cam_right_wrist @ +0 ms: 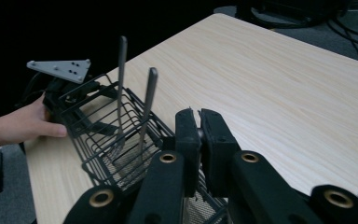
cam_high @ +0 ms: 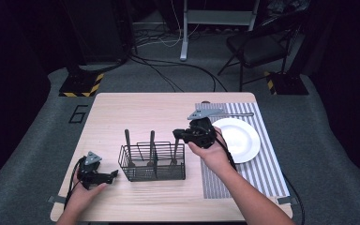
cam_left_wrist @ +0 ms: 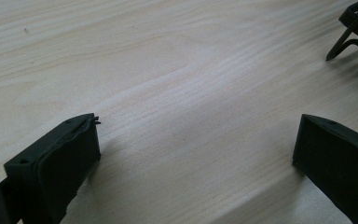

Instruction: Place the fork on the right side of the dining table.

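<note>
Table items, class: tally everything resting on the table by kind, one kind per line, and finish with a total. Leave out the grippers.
Utensils standing in the basket: 3
Wire basket: 1
White plate: 1
Striped placemat: 1
Total: 6

A dim lab or recording studio, not a home: the pale wooden surface (cam_high: 122, 108) stands on grey carpet among trailing cables (cam_high: 168, 70), hazard-striped stand bases (cam_high: 80, 86), a metal frame leg (cam_high: 184, 33) and a folding chair (cam_high: 258, 47).
</note>
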`<state>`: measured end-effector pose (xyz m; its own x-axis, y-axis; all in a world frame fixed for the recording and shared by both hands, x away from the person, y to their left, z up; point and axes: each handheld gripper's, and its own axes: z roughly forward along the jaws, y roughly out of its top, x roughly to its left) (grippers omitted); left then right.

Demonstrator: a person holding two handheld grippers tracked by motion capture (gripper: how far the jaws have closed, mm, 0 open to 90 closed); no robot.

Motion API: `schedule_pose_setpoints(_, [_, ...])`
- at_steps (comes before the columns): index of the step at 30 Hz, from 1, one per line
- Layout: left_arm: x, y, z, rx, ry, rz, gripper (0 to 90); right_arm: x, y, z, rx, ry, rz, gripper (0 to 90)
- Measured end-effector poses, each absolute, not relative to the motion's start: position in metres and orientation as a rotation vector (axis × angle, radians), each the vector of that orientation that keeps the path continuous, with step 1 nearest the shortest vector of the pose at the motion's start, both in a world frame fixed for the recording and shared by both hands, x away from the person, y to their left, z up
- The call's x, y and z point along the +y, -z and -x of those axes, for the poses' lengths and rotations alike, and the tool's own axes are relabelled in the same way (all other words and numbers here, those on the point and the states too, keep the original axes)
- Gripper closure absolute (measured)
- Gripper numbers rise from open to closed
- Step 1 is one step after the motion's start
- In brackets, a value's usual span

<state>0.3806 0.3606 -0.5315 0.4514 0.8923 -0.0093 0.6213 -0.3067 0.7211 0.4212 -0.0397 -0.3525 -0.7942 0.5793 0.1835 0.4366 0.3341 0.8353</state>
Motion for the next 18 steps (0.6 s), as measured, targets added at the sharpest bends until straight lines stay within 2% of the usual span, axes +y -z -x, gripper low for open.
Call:
schedule_pose_setpoints(12, [0.361, 0.532, -0.381, 1.26, -0.526, -2.041, 0.2, -0.026, 0.341, -0.413, 2.486, -1.407, -0.833, 86.7])
schedule_pose_setpoints(18, [0.361, 0.532, -0.381, 1.26, -0.526, -2.041, 0.2, -0.026, 0.322, -0.408, 2.474, -1.408, -0.814, 86.7])
